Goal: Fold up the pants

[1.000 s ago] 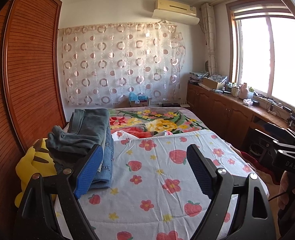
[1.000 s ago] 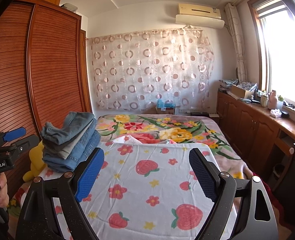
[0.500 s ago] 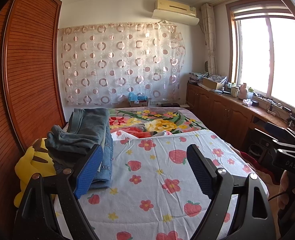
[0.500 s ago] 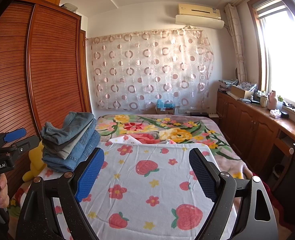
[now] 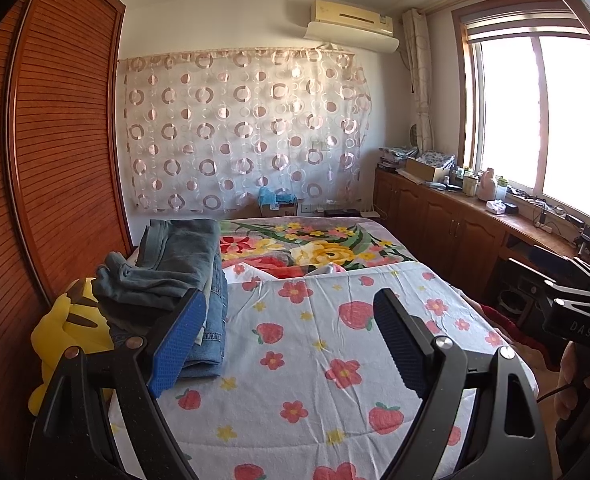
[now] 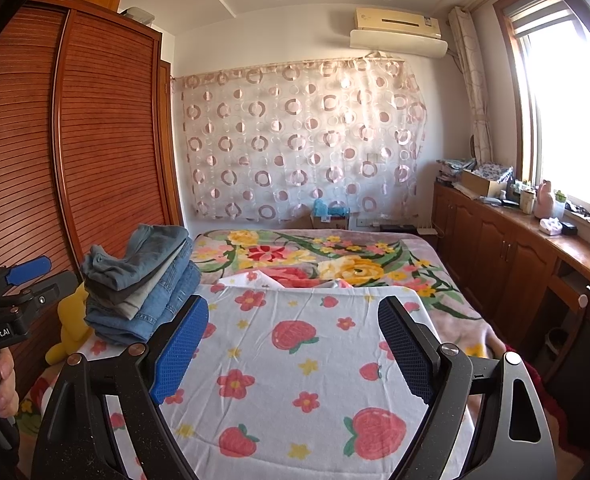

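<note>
On the bed [image 6: 279, 360], at ten o'clock, a stack of pants [image 6: 143, 280] lies folded; no unfolded pair shows, so the folding looks done or between pairs. Left gripper [image 5: 291, 340] and right gripper [image 6: 295, 344] both gape empty above the strawberry sheet. Wardrobe at nine o'clock, window at three.

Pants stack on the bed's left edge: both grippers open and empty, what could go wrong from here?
1. The pants stack is uneven, with the top pair draped loosely; pulling one pair may drag or topple the rest.
2. It sits at the bed's edge above a yellow plush toy, so anything knocked off could land on the toy or the floor.
3. The strawberry sheet is wrinkled and loose; jaws reaching low might pinch it along with the pants.
</note>
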The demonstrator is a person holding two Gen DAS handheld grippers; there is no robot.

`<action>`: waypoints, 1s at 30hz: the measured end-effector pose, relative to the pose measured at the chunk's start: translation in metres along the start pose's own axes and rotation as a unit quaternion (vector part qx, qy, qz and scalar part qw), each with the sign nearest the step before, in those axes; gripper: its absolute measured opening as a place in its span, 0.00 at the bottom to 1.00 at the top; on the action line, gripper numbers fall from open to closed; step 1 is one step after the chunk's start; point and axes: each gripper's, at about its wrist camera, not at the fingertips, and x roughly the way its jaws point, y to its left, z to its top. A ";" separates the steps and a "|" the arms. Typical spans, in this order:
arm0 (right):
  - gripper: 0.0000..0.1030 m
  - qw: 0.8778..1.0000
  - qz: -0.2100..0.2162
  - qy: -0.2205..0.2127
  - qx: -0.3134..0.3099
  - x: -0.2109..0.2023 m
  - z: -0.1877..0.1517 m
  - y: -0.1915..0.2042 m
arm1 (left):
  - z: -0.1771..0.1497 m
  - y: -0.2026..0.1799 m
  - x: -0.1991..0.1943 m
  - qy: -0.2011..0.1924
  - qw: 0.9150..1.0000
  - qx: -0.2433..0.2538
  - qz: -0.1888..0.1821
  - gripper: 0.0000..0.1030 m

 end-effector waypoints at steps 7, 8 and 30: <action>0.85 1.000 0.000 -0.001 -0.001 -0.001 -0.001 0.000 | -0.001 0.001 0.000 0.000 1.000 -0.001 0.000 0.84; 0.85 1.000 0.000 -0.001 0.000 0.000 0.000 -0.001 | -0.001 0.001 0.000 0.001 1.000 -0.001 -0.001 0.84; 0.85 1.000 -0.002 -0.001 -0.003 -0.001 -0.002 0.001 | -0.002 0.002 0.000 -0.001 1.000 -0.001 -0.001 0.84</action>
